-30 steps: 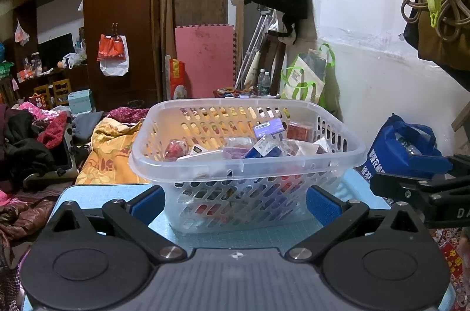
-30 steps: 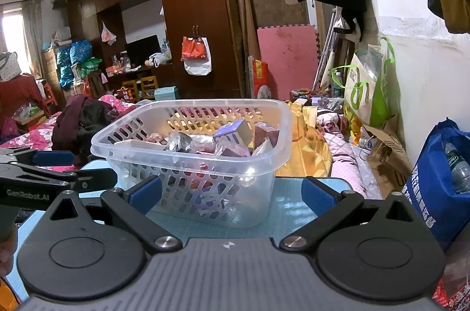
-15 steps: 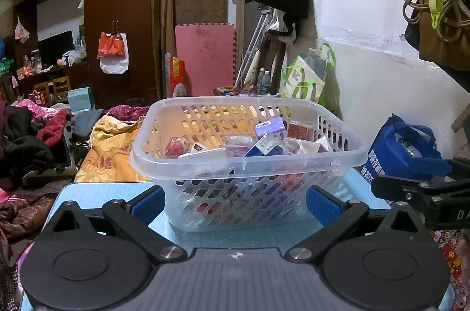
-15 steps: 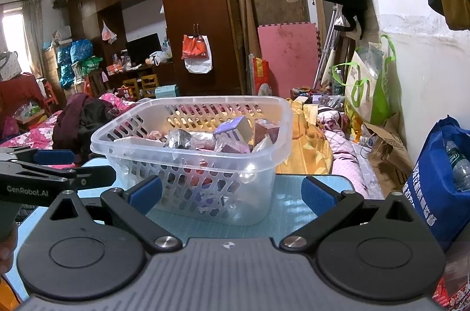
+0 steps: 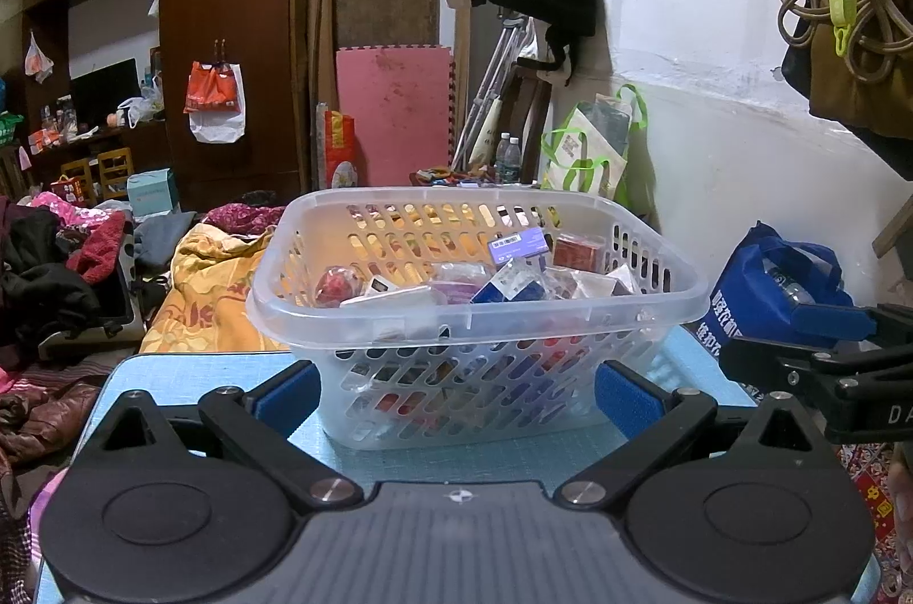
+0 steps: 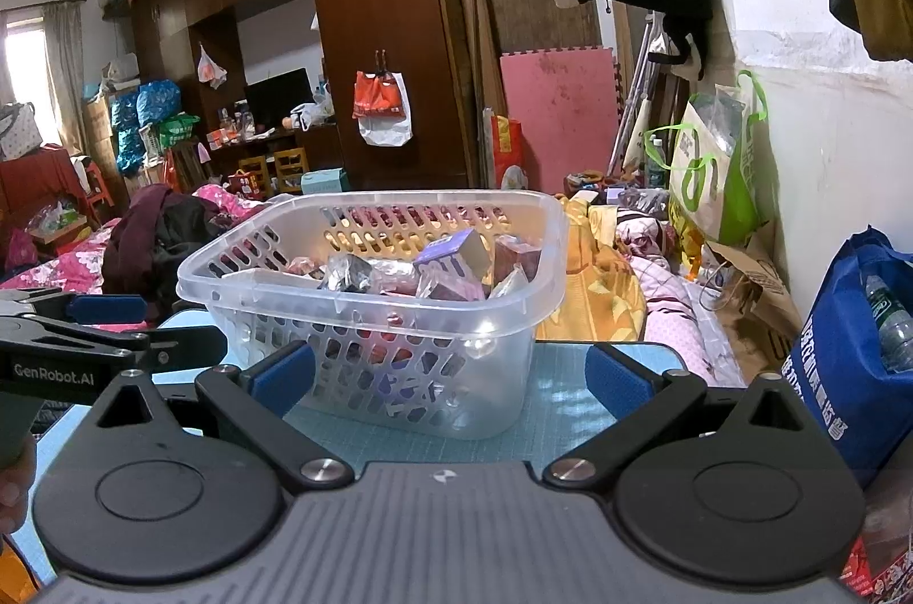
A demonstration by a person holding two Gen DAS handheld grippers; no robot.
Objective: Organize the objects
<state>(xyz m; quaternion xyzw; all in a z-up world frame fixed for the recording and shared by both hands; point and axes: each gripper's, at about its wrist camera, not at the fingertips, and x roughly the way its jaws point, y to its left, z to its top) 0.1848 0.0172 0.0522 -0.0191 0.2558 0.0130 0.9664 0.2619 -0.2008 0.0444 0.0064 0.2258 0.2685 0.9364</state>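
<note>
Facing the basket from the left wrist view, the left gripper has its fingers spread wide and empty, the basket just ahead between them on the blue bench. A good pick likely means rising over the rim first. In the right wrist view, the right gripper also gapes empty; the clear slotted basket, heaped with small boxes, sits ahead toward its left finger.
</note>
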